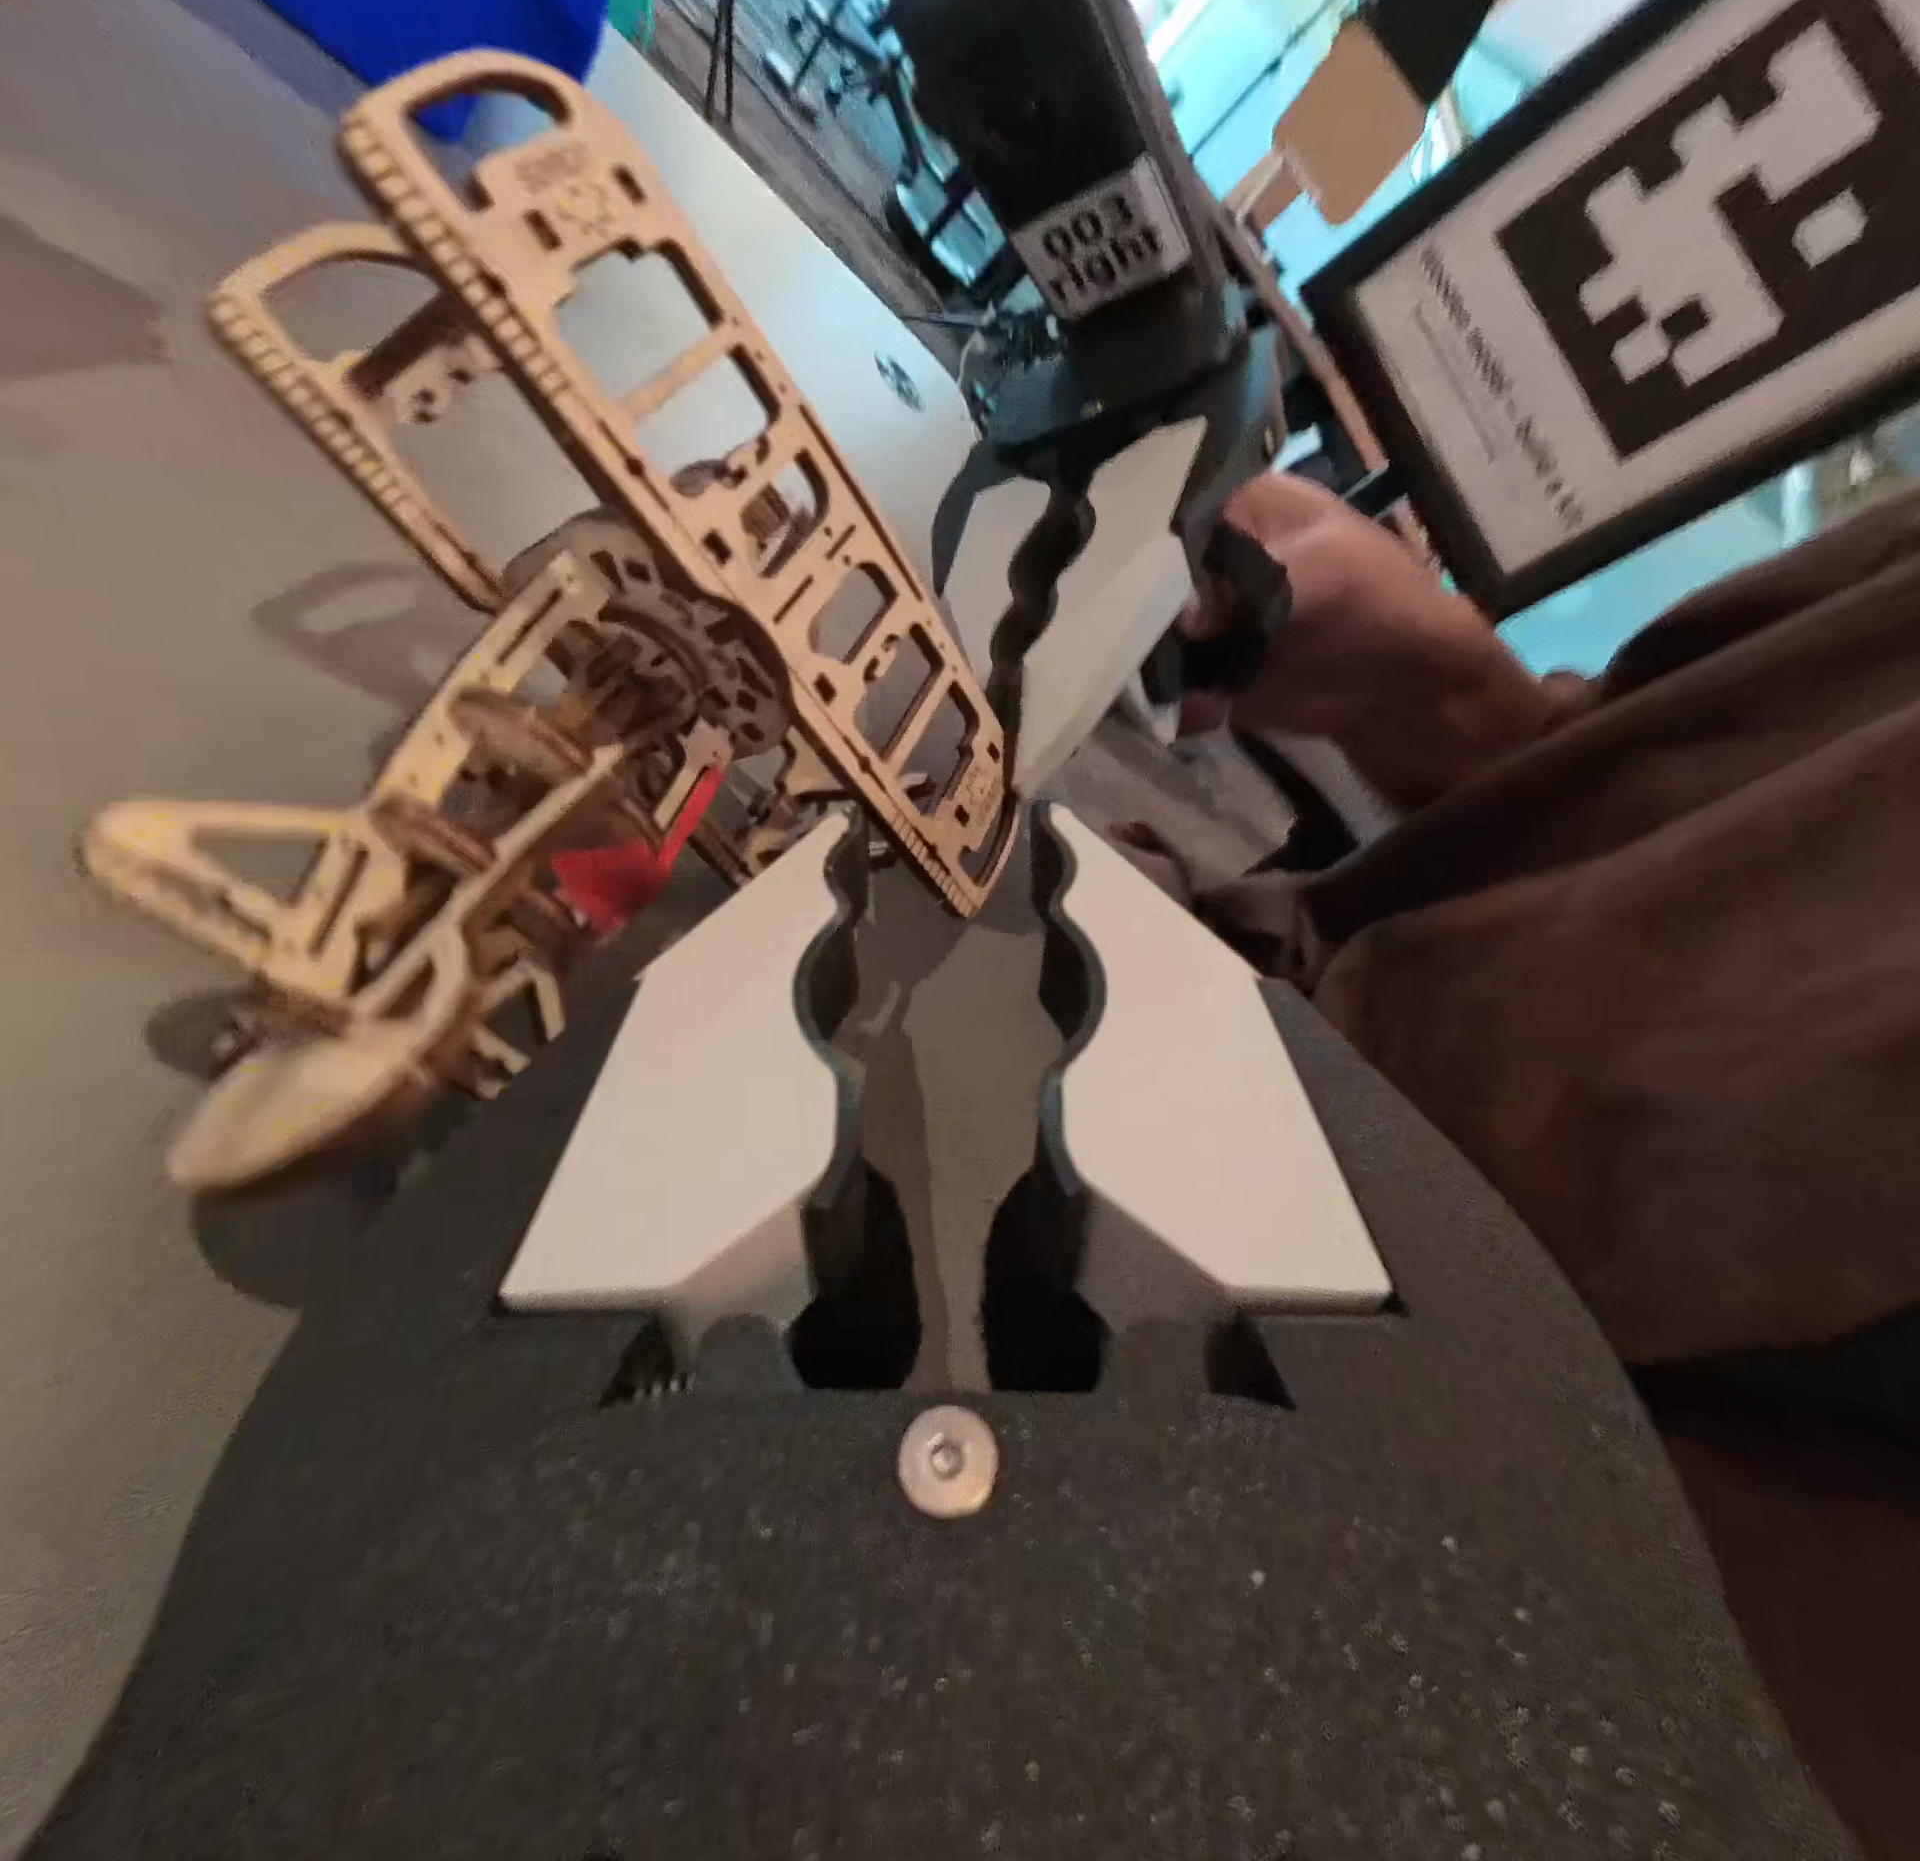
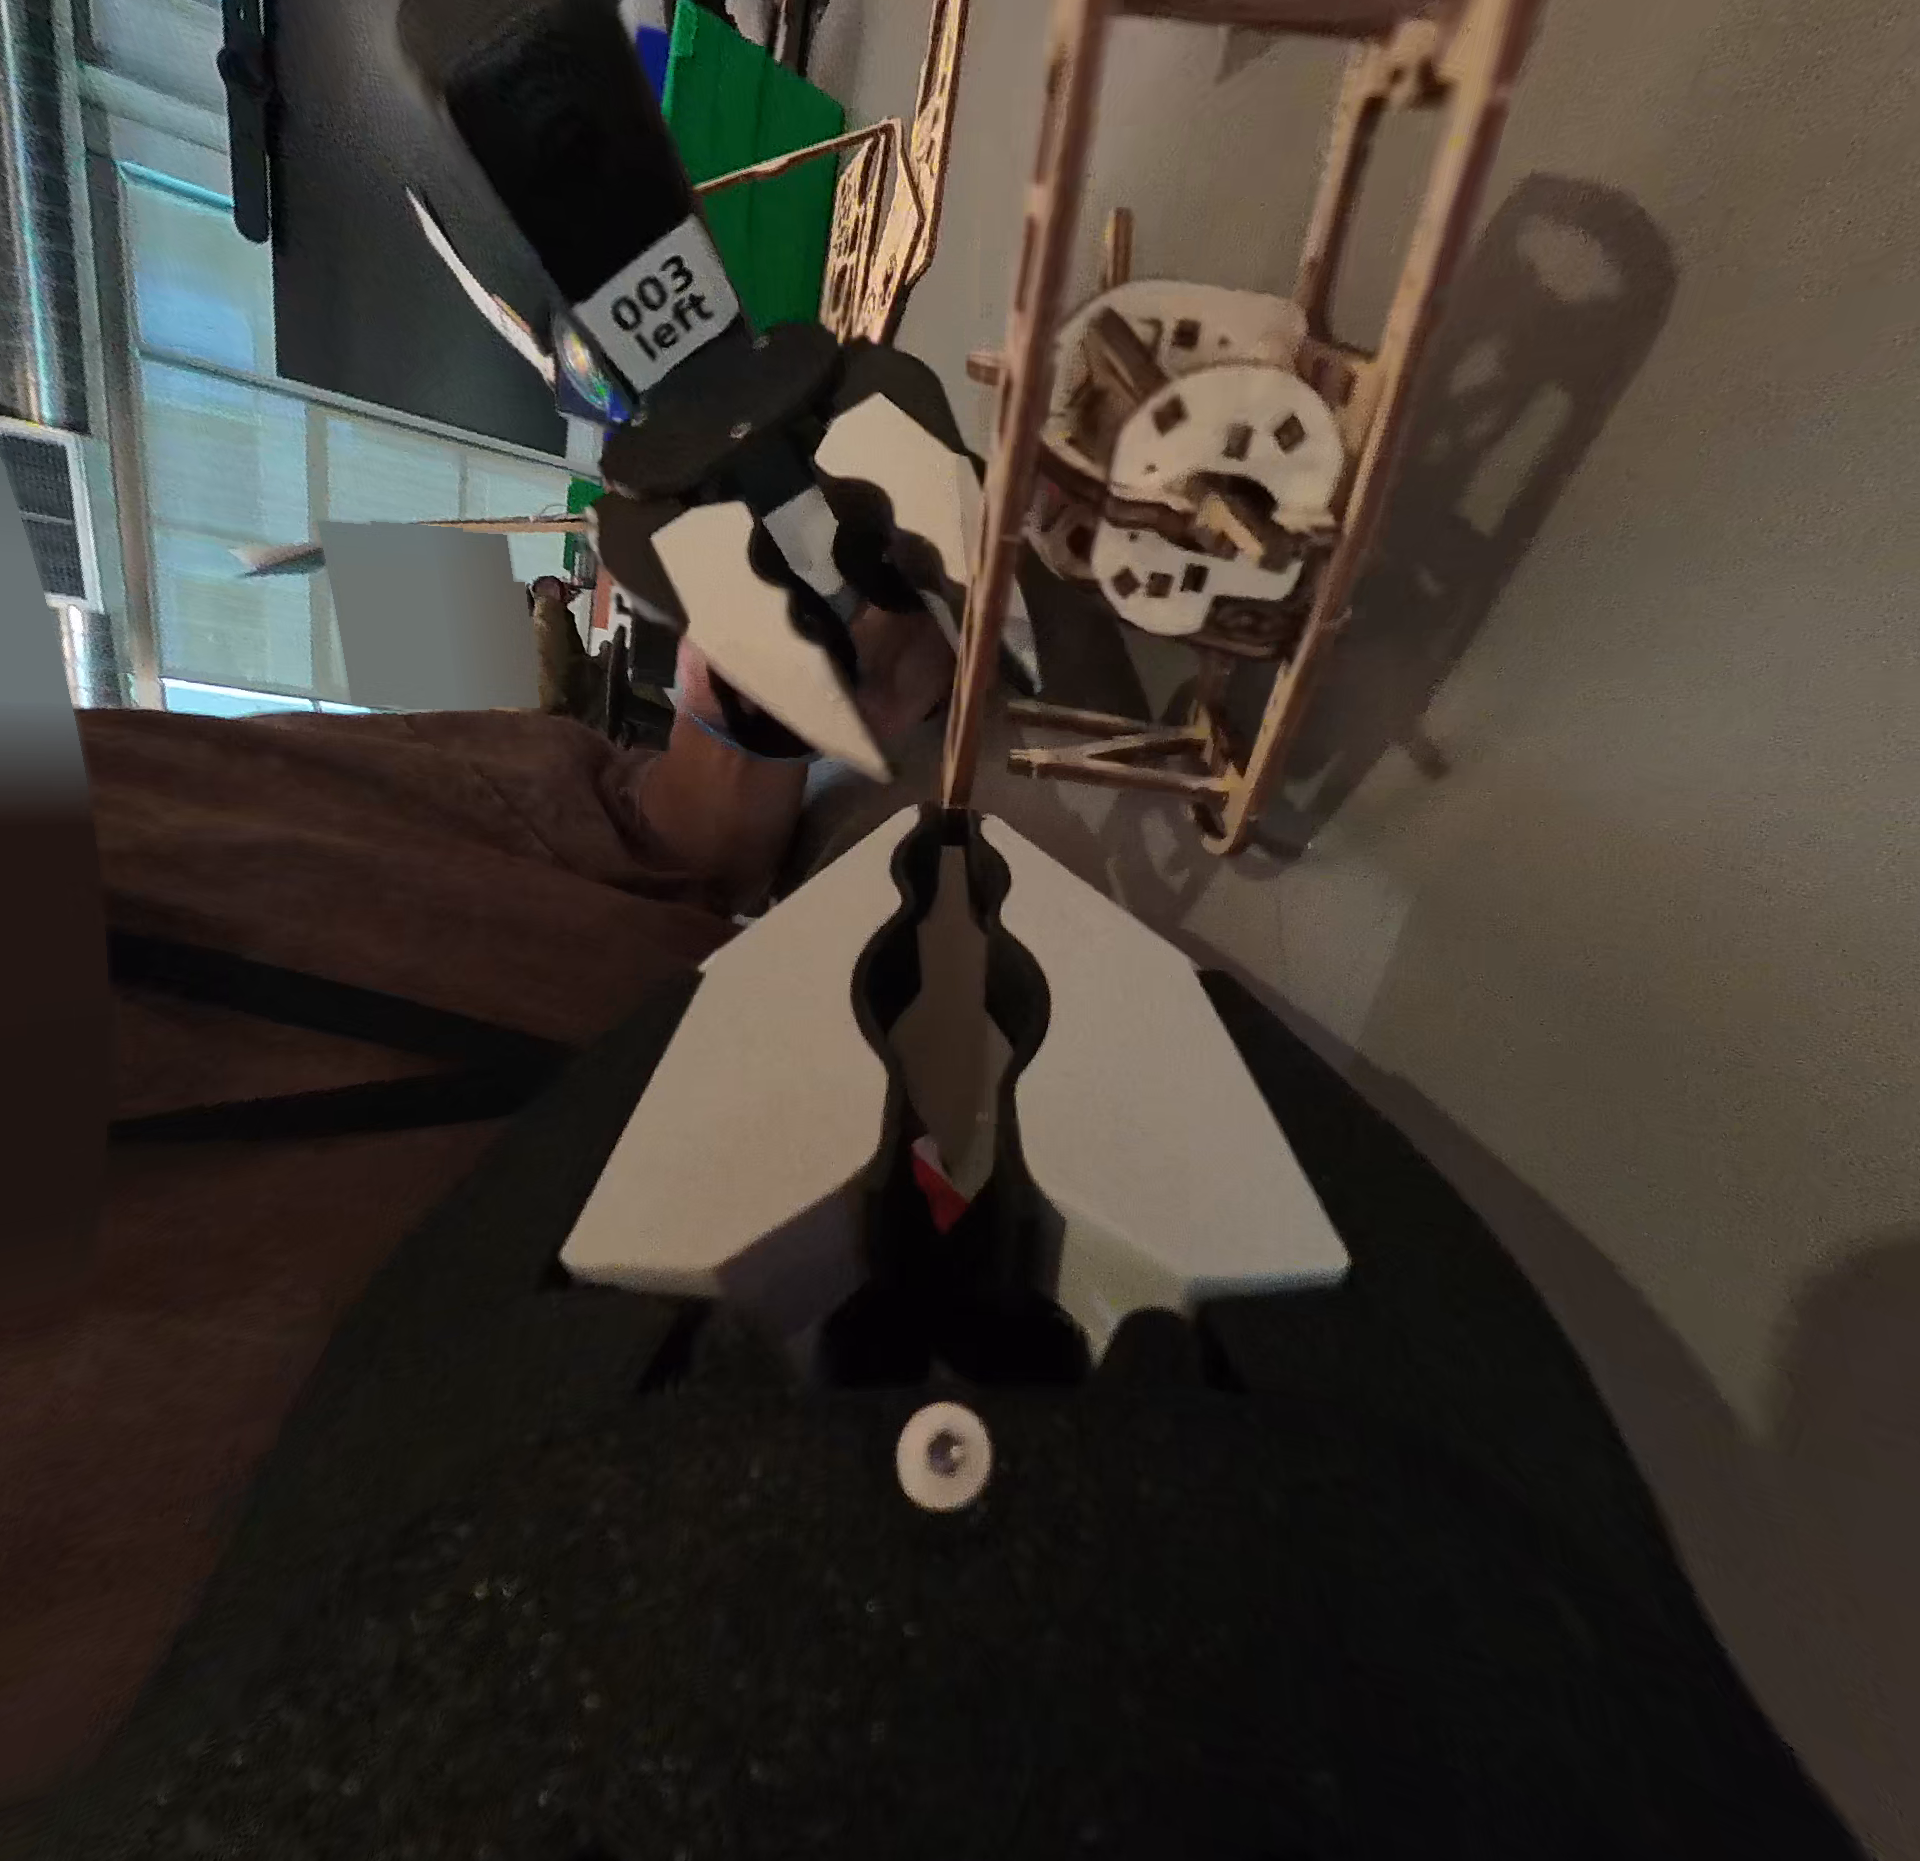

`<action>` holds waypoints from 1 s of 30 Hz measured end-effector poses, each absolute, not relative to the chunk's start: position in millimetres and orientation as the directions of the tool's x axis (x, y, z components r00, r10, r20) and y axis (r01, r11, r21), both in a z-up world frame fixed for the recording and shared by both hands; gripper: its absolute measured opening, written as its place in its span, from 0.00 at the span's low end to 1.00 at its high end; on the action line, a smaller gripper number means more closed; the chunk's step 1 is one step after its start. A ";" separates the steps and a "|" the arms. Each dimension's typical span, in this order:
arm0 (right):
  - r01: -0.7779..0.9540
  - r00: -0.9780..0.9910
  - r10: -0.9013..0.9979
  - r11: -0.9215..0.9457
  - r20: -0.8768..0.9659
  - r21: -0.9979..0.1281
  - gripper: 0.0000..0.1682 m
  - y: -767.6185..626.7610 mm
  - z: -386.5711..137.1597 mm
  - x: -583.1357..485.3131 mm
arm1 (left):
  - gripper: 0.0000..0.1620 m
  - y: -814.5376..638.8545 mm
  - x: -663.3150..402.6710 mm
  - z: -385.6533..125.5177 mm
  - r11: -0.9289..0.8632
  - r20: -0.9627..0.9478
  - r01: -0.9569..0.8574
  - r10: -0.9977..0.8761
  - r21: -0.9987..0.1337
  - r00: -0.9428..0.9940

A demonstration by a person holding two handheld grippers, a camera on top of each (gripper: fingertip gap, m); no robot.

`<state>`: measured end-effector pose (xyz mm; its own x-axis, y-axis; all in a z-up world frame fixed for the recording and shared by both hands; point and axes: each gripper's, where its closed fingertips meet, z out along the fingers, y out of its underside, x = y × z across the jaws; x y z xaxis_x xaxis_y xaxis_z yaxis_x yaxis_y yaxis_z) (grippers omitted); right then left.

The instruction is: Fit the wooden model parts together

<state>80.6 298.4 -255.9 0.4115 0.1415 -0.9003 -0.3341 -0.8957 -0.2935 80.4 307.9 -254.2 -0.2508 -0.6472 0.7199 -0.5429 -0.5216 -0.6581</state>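
A wooden biplane model (image 1: 623,668) stands tilted on the grey table (image 1: 125,1344), with its upper wing (image 1: 717,461) slanting down toward me. My left gripper (image 1: 948,824) is open, and the wing's end lies between its fingertips. My right gripper (image 1: 1023,772) comes in from above and is shut on that wing end. In the right wrist view the right gripper (image 2: 951,819) pinches the thin edge of the wing (image 2: 992,523). The model's round nose (image 2: 1205,523) is behind it. The open left gripper (image 2: 925,715) is just to the left of the wing.
A framed black-and-white marker board (image 1: 1662,253) stands at the right. A person's hand and brown sleeve (image 1: 1558,824) hold the right gripper. A red piece (image 1: 613,866) lies under the model. A green sheet (image 2: 748,180) and room clutter are behind. The tips of both grippers are at nearly the same place.
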 end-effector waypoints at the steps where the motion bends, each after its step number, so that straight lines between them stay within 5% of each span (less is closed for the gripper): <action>1: -0.321 0.422 0.165 -0.892 -0.892 -0.317 0.02 298.1 -256.2 80.3 | 0.14 309.4 81.3 -255.8 -0.543 0.738 -0.549 -0.636 -0.636 -0.226; 4: -0.253 0.477 0.278 -0.865 -0.834 -0.433 0.06 296.8 -256.9 79.2 | 0.07 312.6 81.2 -255.4 -0.599 0.793 -0.559 -0.577 -0.574 -0.196; 8: 0.061 0.640 0.542 -0.742 -0.544 -0.667 0.25 285.1 -276.8 89.4 | 0.02 310.6 79.4 -253.5 -0.659 0.873 -0.594 -0.457 -0.462 -0.172; 11: 0.227 0.721 0.588 -0.701 -0.367 -0.676 0.30 285.2 -301.9 101.0 | 0.01 310.9 77.6 -250.3 -0.683 0.901 -0.600 -0.397 -0.416 -0.173; 14: 0.104 0.652 0.561 -0.733 -0.511 -0.672 0.23 288.6 -289.6 85.8 | 0.00 308.8 75.2 -239.8 -0.701 0.902 -0.570 -0.376 -0.428 -0.213; 21: -0.308 0.414 0.508 -0.703 -0.755 -0.641 0.23 301.6 -242.3 95.8 | 0.01 299.9 58.4 -204.2 -0.737 0.880 -0.483 -0.360 -0.472 -0.310; 30: -0.341 0.235 0.480 -0.774 -0.845 -0.534 0.11 291.6 -226.6 70.2 | 0.01 281.4 53.2 -186.4 -0.750 0.866 -0.438 -0.389 -0.495 -0.313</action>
